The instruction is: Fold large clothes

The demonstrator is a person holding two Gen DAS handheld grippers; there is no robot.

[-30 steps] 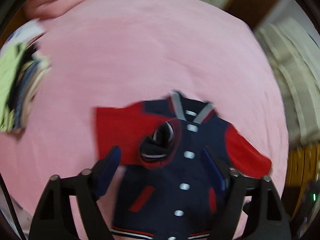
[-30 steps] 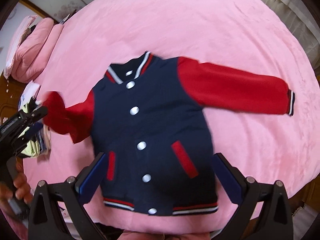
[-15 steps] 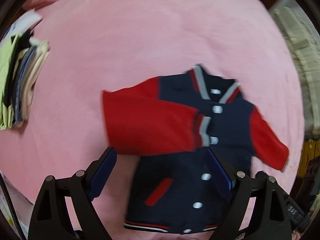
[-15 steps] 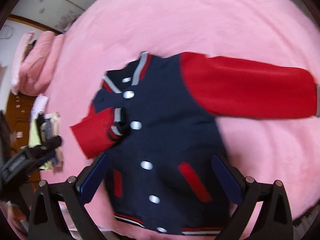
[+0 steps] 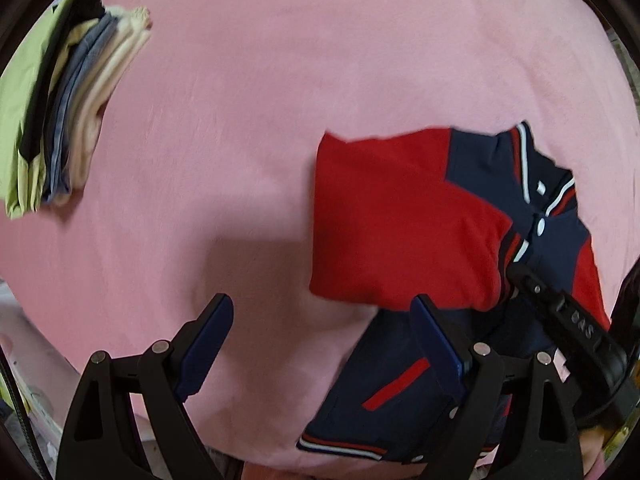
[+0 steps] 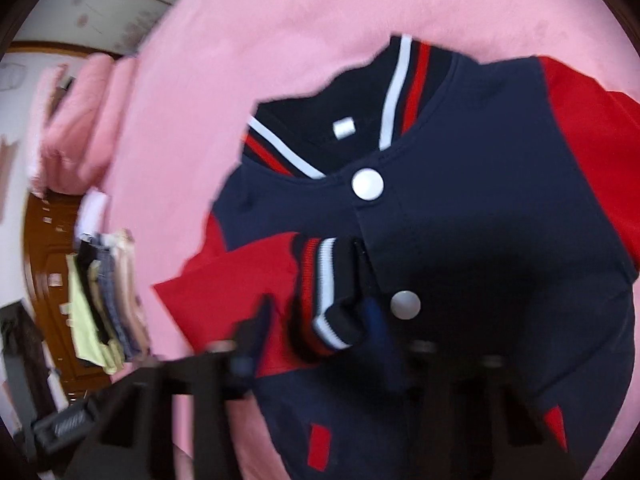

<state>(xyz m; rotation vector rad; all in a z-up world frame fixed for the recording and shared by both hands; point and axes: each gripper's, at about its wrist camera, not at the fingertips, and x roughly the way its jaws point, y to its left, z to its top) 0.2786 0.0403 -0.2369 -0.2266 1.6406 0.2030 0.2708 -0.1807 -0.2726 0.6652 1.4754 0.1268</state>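
Observation:
A navy varsity jacket [image 6: 480, 240] with red sleeves and white snaps lies face up on the pink bed; it also shows at the right of the left wrist view [image 5: 492, 176]. Its left sleeve [image 5: 400, 220] is folded across the chest, its striped cuff [image 6: 328, 296] near the snaps. My left gripper [image 5: 320, 344] is open and empty above the bed beside the jacket's hem. My right gripper [image 6: 320, 320], blurred, is down at the cuff with a finger on each side; I cannot tell whether it grips. The other sleeve [image 6: 592, 128] extends right.
A stack of folded clothes [image 5: 60, 120] lies at the bed's left side, also seen in the right wrist view [image 6: 104, 300]. A pink pillow [image 6: 76, 120] sits at the head. The pink blanket [image 5: 280, 80] stretches wide around the jacket.
The left gripper has pulled back left, away from the folded sleeve. The right gripper has moved in close over the chest to the sleeve's cuff.

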